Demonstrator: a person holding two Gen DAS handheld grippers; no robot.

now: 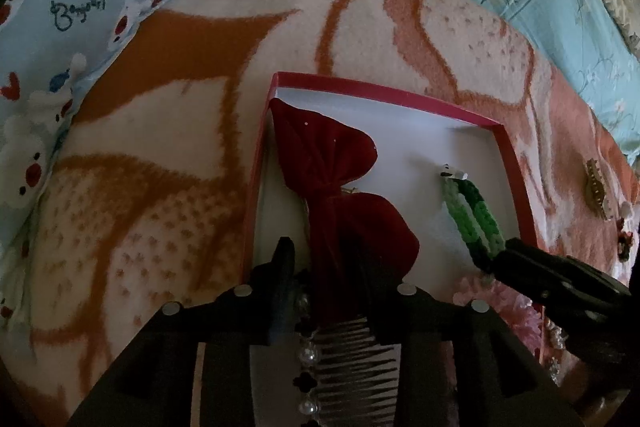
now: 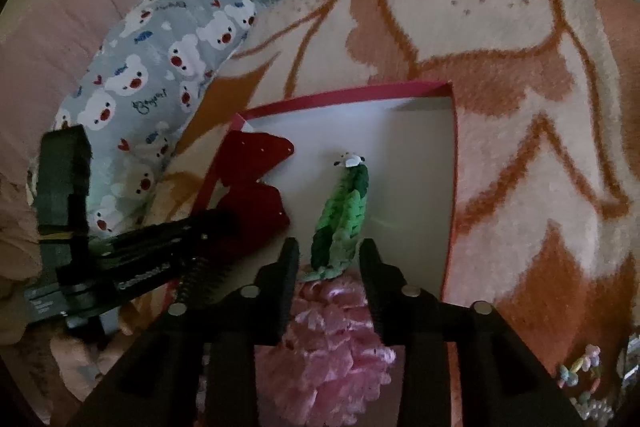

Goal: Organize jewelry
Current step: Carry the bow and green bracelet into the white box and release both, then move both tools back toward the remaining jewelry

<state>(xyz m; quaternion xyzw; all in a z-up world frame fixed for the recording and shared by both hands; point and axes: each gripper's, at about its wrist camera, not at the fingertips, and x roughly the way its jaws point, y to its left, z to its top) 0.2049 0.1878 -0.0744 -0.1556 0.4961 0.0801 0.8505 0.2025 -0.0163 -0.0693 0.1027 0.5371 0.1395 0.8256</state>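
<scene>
I'm over the box [image 1: 384, 95] now, a shallow card tray with a thin red rim and a smooth white floor, sitting on a fuzzy cream and orange blanket [image 1: 160, 155]. My left gripper [image 1: 324, 259] has its jaws spread, straddling the near lobe of the bow [image 1: 328, 163]; that's a plush dark red velvet piece, pinched at the middle, lying along the box's left wall. I can't tell if the fingers touch it. Just beneath them I see a clear toothed comb [image 1: 352, 351] and a string of pearls [image 1: 308, 351] with black clover beads. My right gripper [image 2: 328, 259] is also wide open, nothing held, with the near end of the knitted green band [image 2: 344, 223] between its fingertips; it's chunky yarn in light and dark green stripes, a small white charm at its far end. A glossy pink satin flower [image 2: 332, 339], all ruffled petals, sits right under those fingers at the box's near edge. White floor shows bare beyond the band and to its right, up to the far rim. Outside the box, right of it, a small gold clip [image 1: 596, 191] rests on the blanket. A bear-print pillow [image 2: 152, 75] lies far left.
</scene>
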